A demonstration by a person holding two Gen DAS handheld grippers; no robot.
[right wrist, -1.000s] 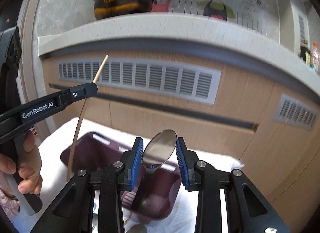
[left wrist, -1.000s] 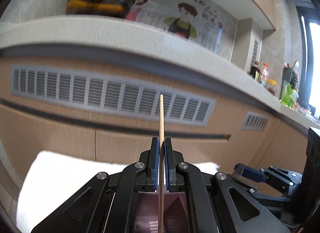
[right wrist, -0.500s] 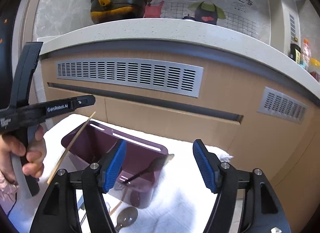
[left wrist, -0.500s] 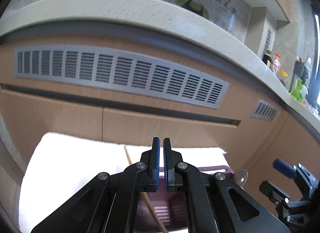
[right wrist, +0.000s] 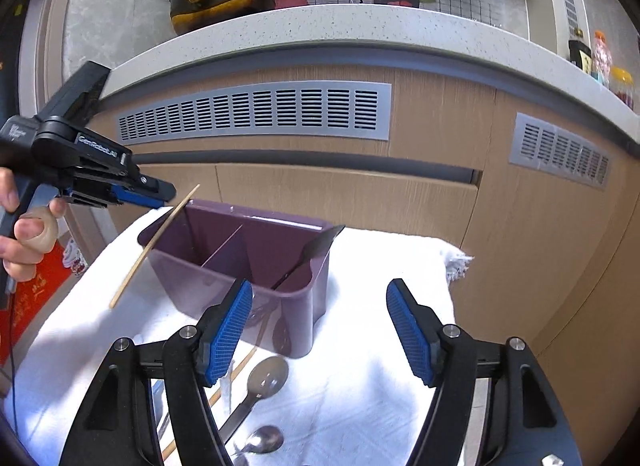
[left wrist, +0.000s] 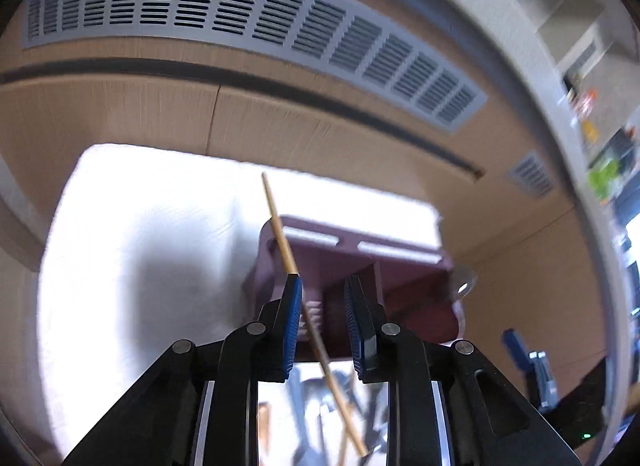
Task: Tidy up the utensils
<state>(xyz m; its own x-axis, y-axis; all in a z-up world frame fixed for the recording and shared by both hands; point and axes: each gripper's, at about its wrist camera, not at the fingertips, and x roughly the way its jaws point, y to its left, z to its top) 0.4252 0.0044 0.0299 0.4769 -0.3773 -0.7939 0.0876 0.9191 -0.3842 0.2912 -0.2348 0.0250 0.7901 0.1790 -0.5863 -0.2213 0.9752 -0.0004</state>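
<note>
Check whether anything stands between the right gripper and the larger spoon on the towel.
Nothing visible does. The right gripper is open above the towel, and the spoon lies uncovered beside its left finger, in front of the holder.

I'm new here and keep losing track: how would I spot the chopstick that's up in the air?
Find the white towel below the counter, then the purple caddy standing on it. The chopstick slants across the caddy's left corner, just under the left gripper. Unlike the spoons and sticks lying flat nearer the camera, it is tilted and off the towel.
</note>
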